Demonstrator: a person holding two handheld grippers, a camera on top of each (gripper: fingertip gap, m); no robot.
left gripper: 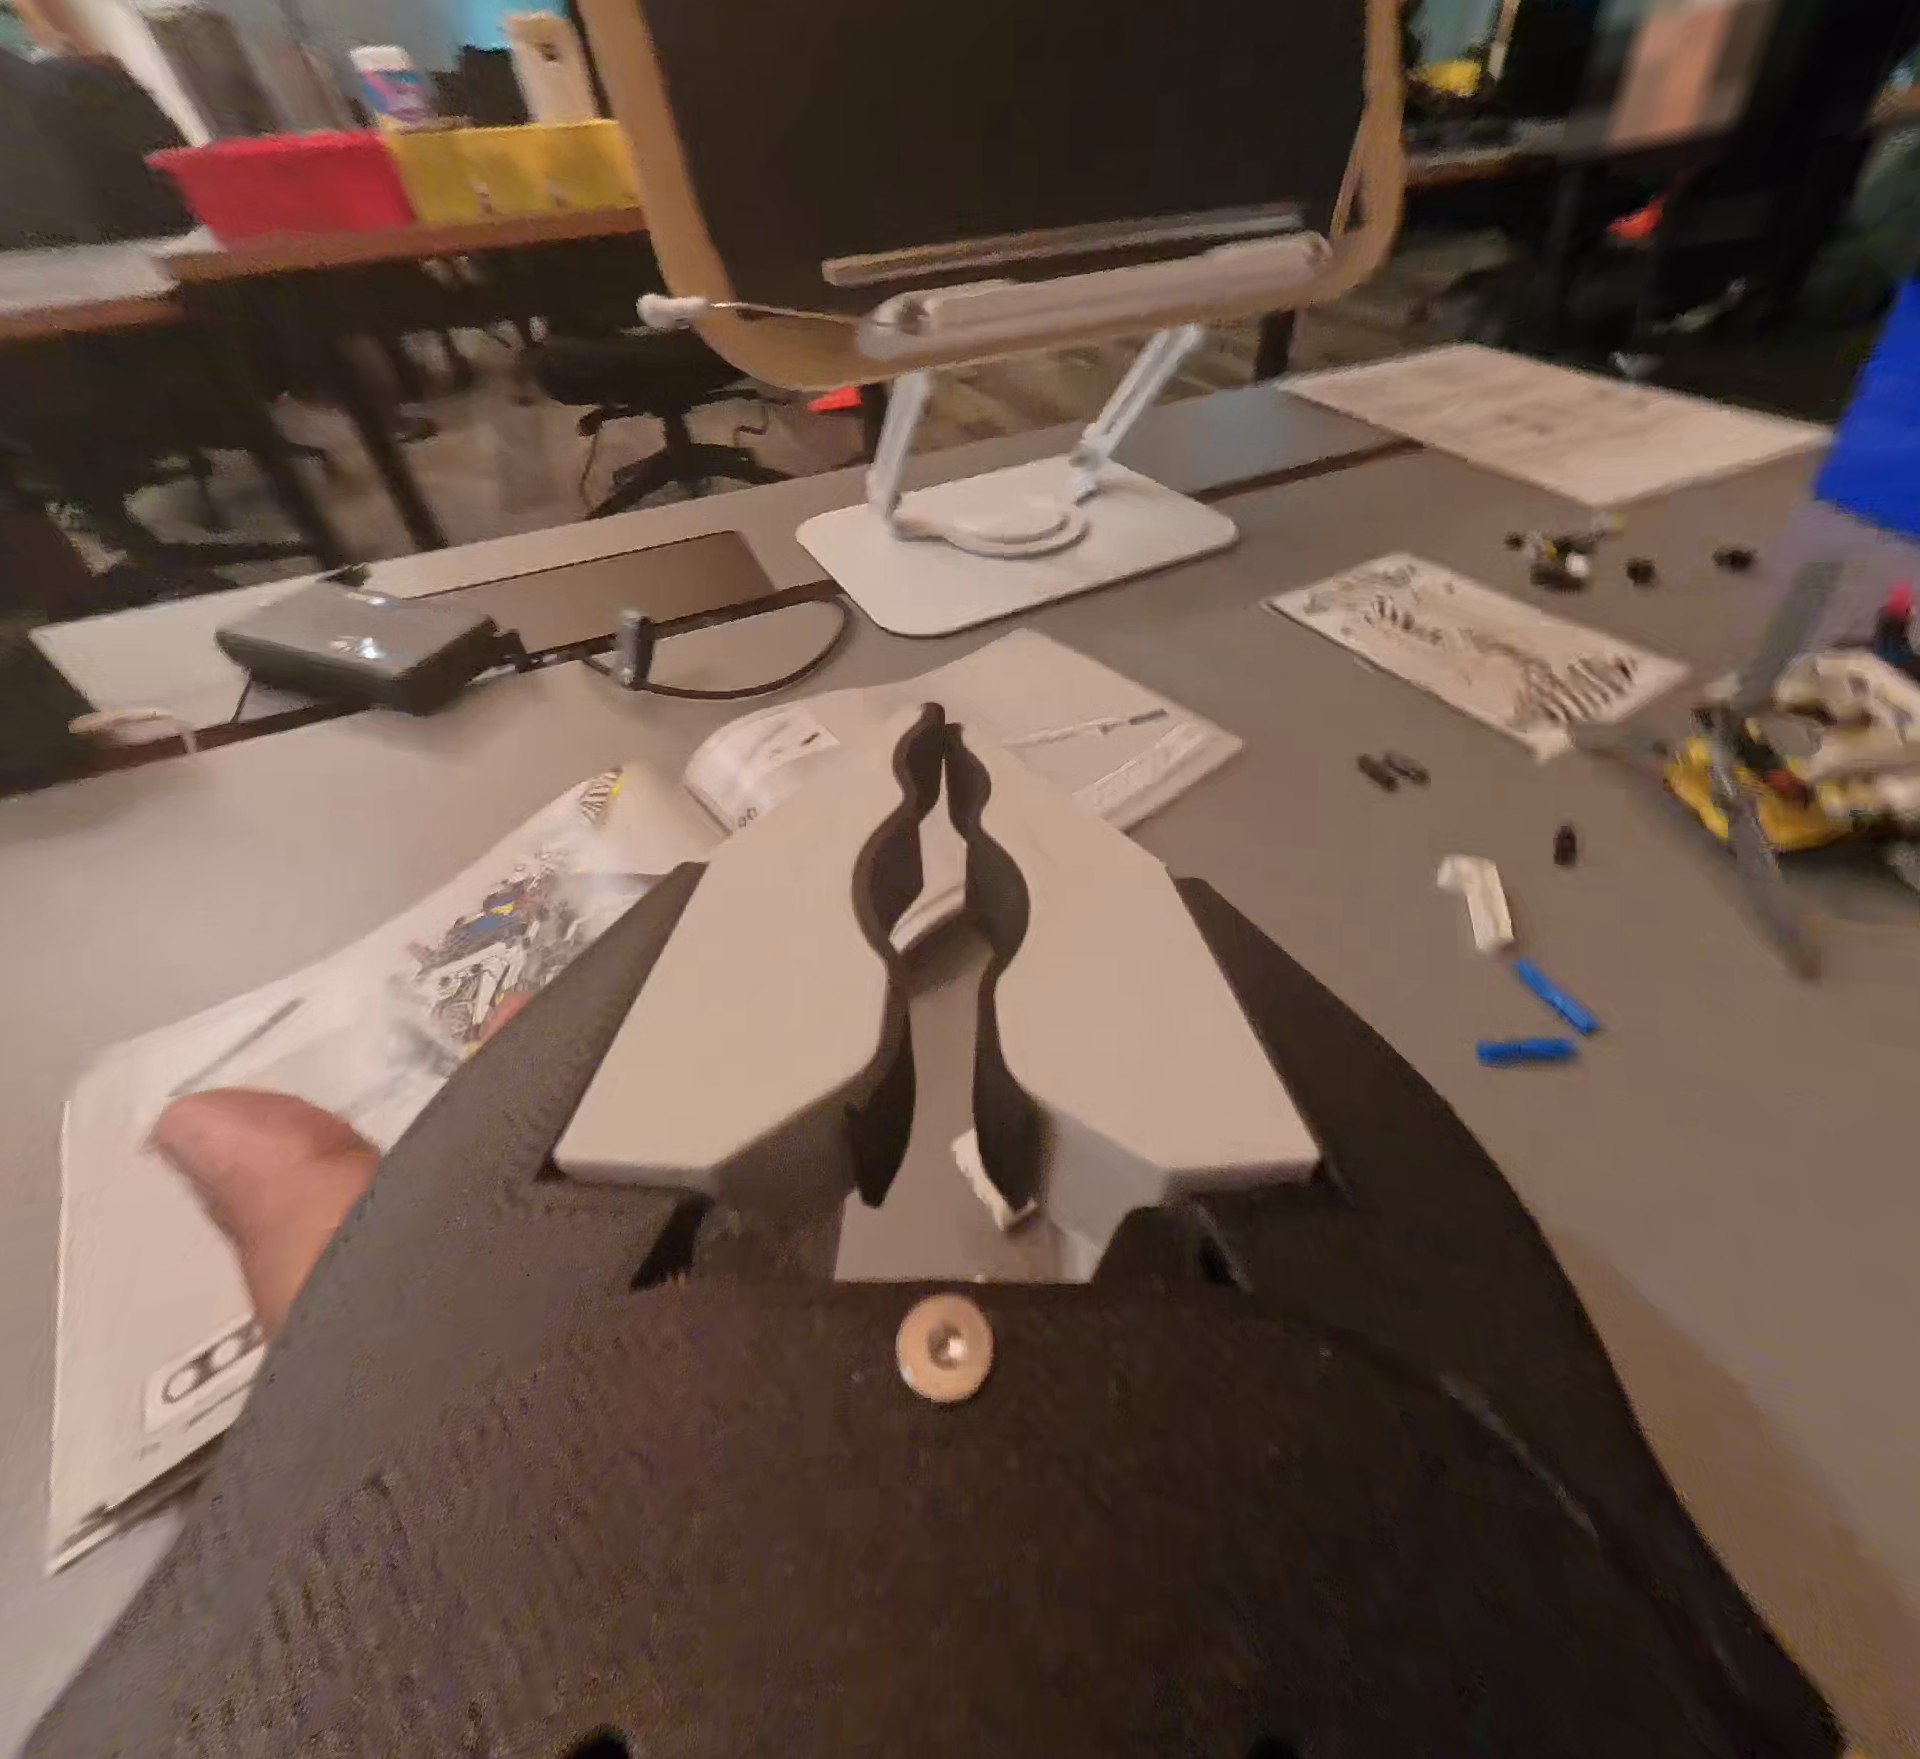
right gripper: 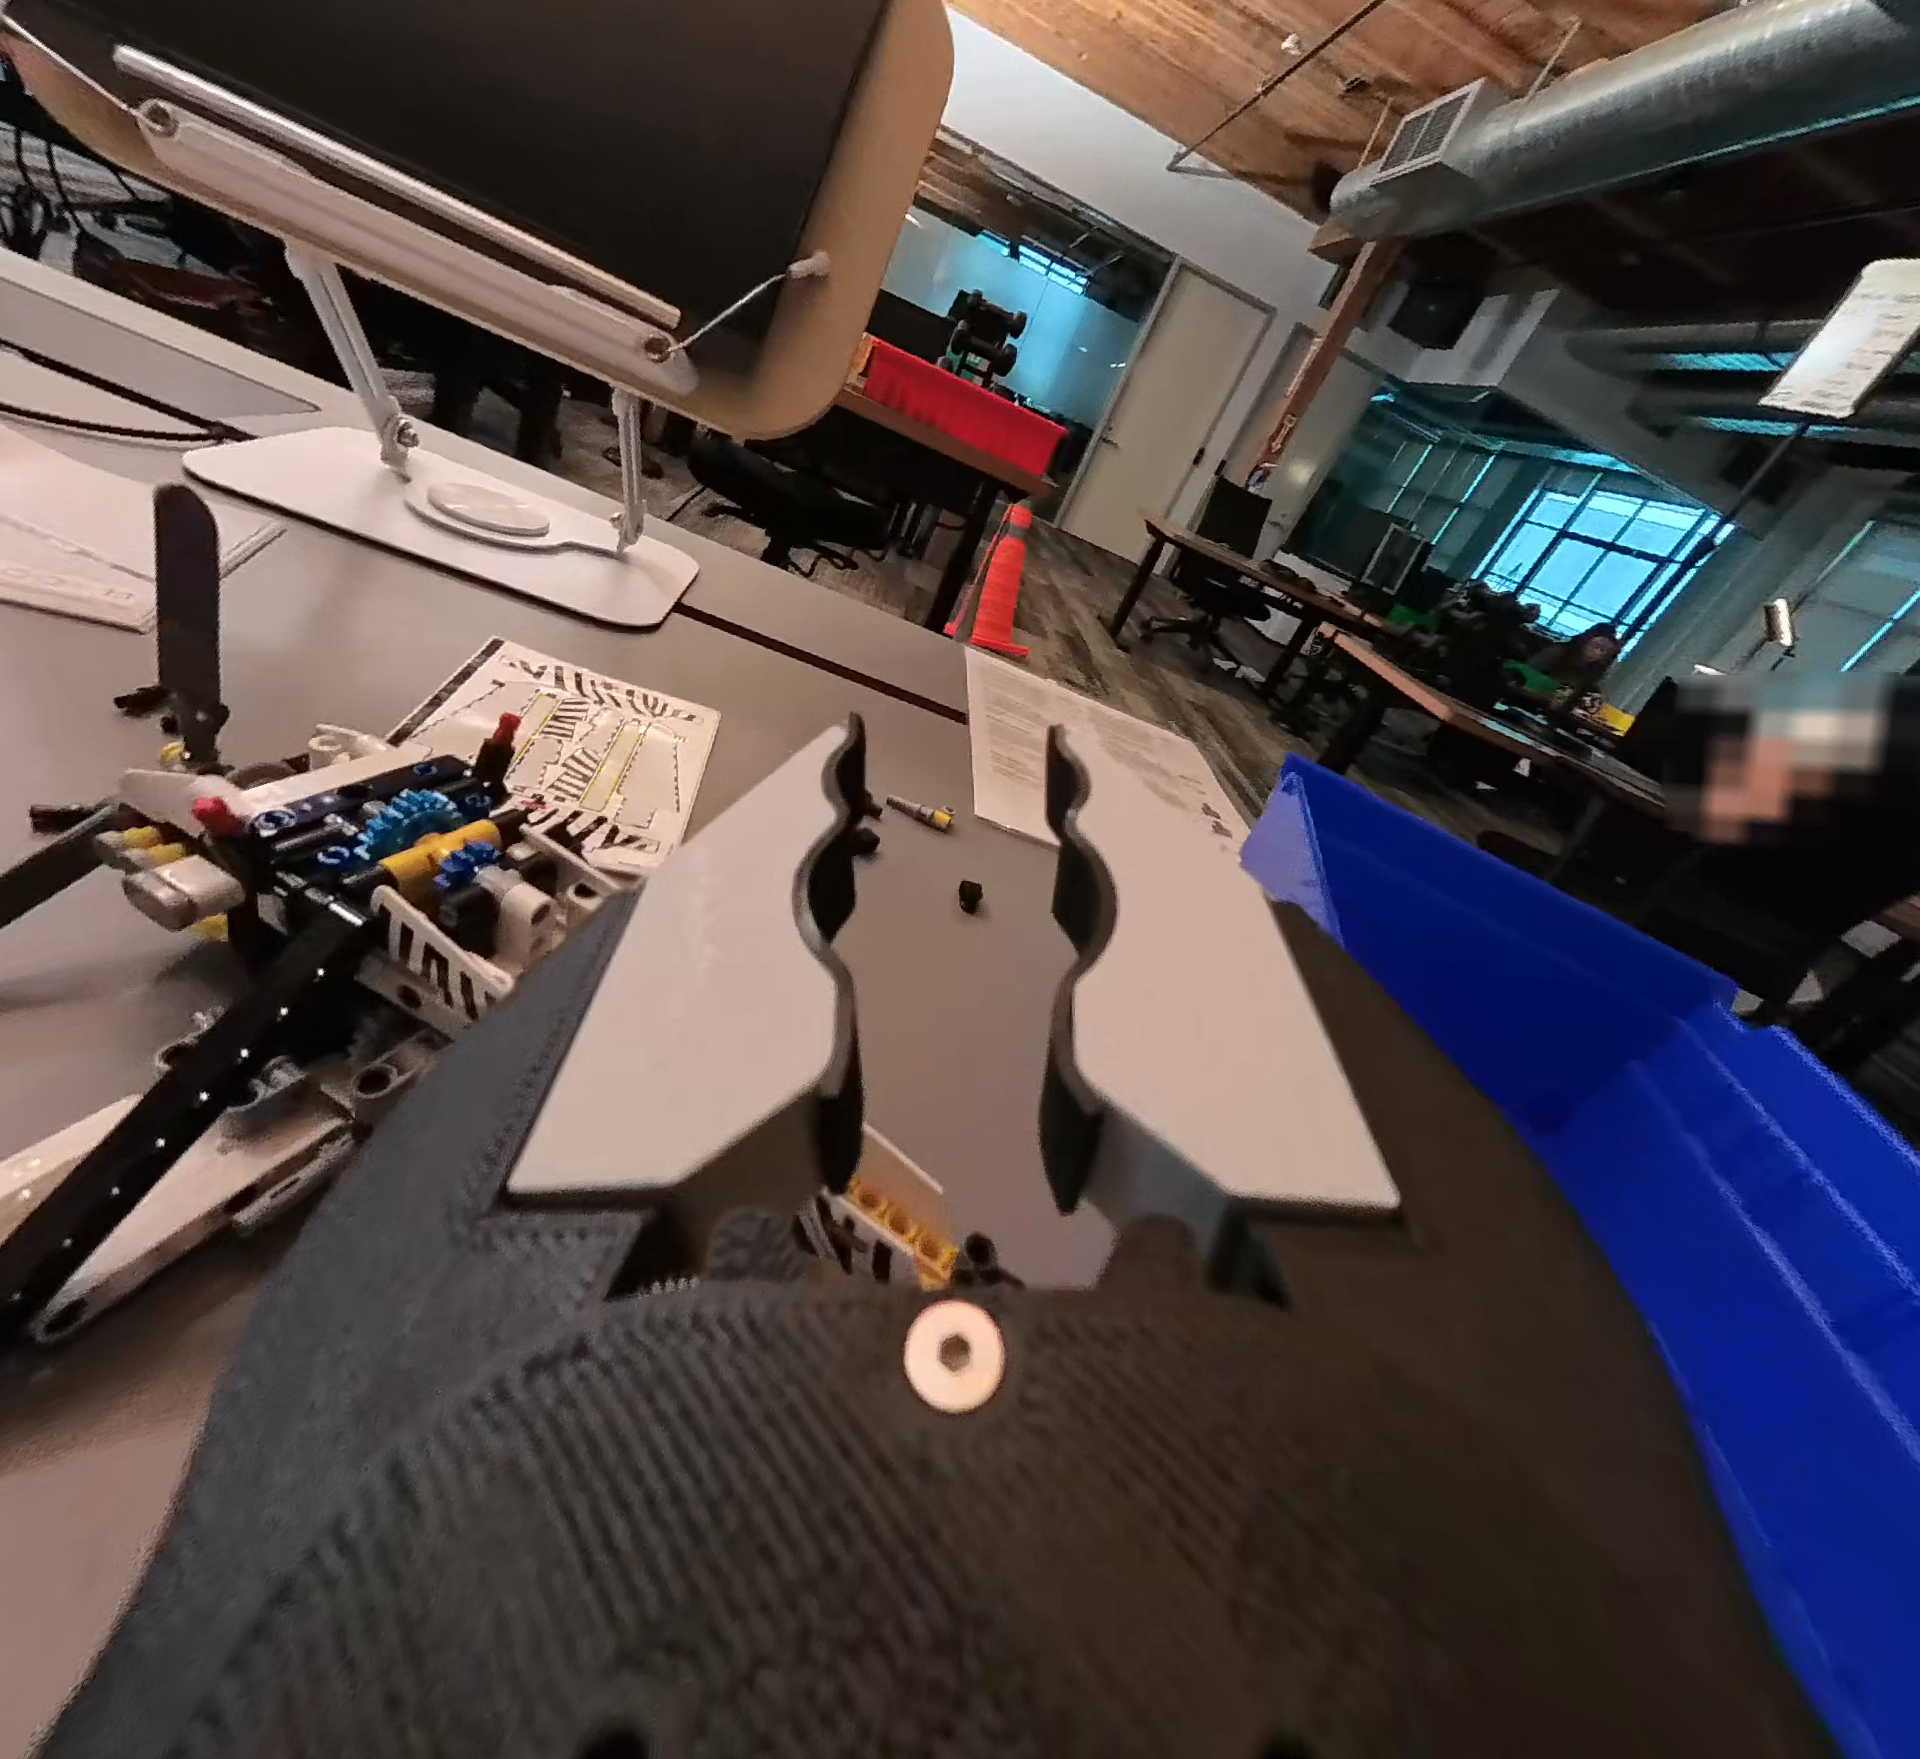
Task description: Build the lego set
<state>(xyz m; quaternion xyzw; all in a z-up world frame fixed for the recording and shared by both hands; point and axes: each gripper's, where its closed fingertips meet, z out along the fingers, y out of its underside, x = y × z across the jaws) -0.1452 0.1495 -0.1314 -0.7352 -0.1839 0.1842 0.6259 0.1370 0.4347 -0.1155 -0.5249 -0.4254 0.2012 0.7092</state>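
The partly built lego model, black, white, yellow and blue with long black blades, lies on the grey table left of my right gripper. It also shows blurred at the right edge of the left wrist view. My right gripper is open above the table. Only a small black piece lies on the table between its fingers, untouched. My left gripper is shut, its tips touching, above the open instruction booklets. A thumb shows beside it.
A tablet on a white stand is at the back. A sticker sheet, a printed page and a blue bin are near the right gripper. Blue pins, a white piece and black pins lie loose. There is about 40 cm between the tips of the two grippers.
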